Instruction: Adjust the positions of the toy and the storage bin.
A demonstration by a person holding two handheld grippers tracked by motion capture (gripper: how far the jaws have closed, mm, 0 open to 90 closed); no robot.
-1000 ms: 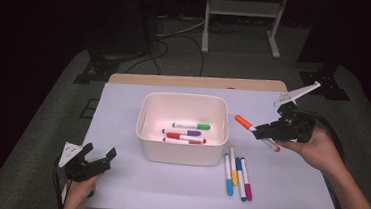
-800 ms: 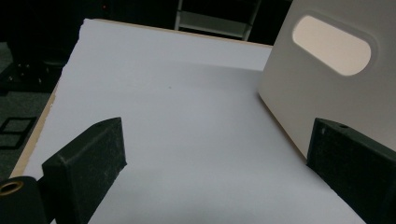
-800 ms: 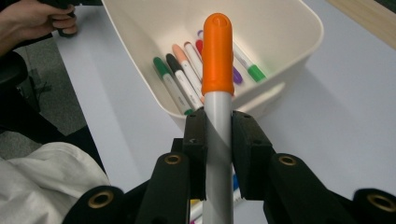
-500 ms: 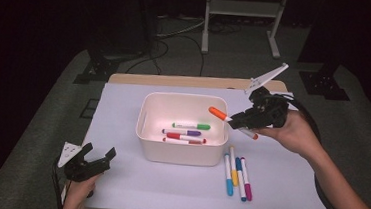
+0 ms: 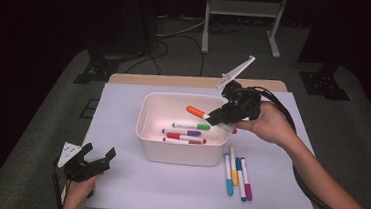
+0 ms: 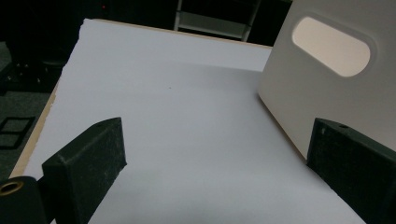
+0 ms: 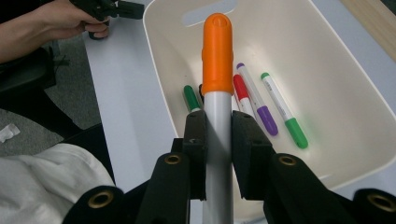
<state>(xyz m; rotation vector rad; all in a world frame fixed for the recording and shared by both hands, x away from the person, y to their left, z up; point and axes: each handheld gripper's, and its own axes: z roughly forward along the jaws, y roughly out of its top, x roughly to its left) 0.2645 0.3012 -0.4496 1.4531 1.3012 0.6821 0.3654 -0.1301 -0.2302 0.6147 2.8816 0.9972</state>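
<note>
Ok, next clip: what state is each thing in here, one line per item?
Orange marker: capped, gripped, held over the bin.
Right gripper: shut on the orange marker.
Left gripper: open, holding nothing, beside the bin.
Bin: upright, open-topped, markers lying inside.
Green marker: capped, lying in the bin.
Purple marker: capped, lying in the bin.
Three markers: capped, lying side by side on the table.

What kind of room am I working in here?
Probably a lab or recording setup: a white-covered table with a white bin of markers, dark surroundings, cables on the floor, and a metal stand behind.
</note>
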